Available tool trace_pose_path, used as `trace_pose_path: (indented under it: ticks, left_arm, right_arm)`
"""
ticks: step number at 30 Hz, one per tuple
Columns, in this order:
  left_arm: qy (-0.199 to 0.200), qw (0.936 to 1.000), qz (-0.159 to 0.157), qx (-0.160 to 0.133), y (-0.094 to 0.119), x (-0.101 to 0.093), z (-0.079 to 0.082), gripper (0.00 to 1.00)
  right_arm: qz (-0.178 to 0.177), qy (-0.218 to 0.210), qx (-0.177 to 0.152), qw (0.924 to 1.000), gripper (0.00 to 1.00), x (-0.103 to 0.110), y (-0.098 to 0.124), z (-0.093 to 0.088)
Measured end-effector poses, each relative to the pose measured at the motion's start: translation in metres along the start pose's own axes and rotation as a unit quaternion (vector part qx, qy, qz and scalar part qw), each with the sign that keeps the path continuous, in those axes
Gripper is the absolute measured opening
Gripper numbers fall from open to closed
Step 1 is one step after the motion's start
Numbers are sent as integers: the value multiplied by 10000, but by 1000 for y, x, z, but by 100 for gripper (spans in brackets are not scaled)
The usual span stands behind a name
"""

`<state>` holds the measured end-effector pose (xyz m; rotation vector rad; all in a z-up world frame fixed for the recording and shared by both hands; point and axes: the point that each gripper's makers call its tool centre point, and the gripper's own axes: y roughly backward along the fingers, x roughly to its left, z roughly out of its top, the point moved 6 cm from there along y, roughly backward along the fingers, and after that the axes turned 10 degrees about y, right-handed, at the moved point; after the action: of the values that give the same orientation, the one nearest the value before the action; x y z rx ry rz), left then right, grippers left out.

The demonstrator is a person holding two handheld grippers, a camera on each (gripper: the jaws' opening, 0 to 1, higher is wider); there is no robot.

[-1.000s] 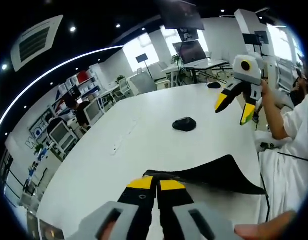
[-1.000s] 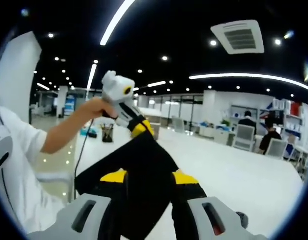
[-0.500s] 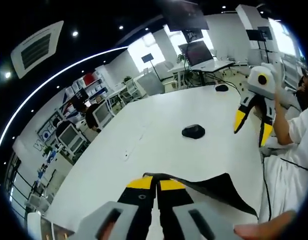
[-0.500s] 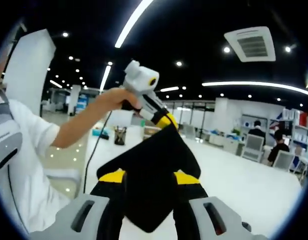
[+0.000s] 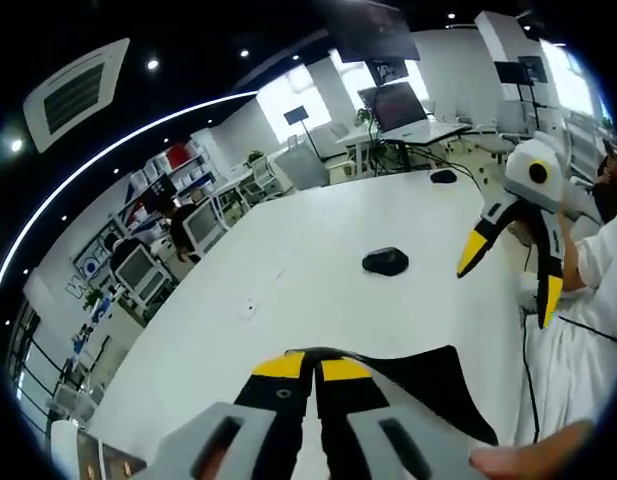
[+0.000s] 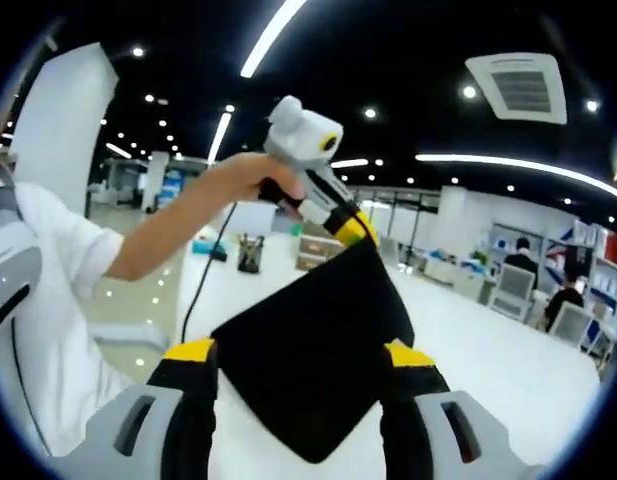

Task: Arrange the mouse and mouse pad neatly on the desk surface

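Holding the flat black mouse pad [image 6: 313, 365] lifted over the white tabletop [image 5: 318, 270], left claw [image 5: 300, 368] clamped on its corner; right claw [image 6: 300, 365] open. Next: lay it flat near the black mouse [image 5: 385, 261].

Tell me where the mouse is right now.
In the left gripper view the mouse sits alone on the white desk, beyond the black mouse pad pinched by the left gripper, and left of the open right gripper.
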<state>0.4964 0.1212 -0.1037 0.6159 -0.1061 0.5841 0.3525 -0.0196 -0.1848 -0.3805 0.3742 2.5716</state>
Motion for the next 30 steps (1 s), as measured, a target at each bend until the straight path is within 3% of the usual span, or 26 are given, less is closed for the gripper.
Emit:
trace_pose_path:
  ticks: [10, 15, 21, 30]
  left_arm:
    - [-52, 10000, -11, -1, 2, -2, 3, 4]
    - [-47, 10000, -15, 9, 1, -3, 3, 4]
    - [-49, 10000, -23, 25, -1, -4, 3, 4]
    - [-42, 10000, -36, 14, 0, -5, 4, 4]
  right_arm:
    - [-130, -56, 189, 9997, 67, 16, -25, 2]
    - [-276, -300, 33, 9992, 68, 23, -39, 7]
    - [-405, -685, -4, 9968, 76, 35, -61, 6]
    - [-1043, -821, 49, 9911, 82, 31, -82, -2]
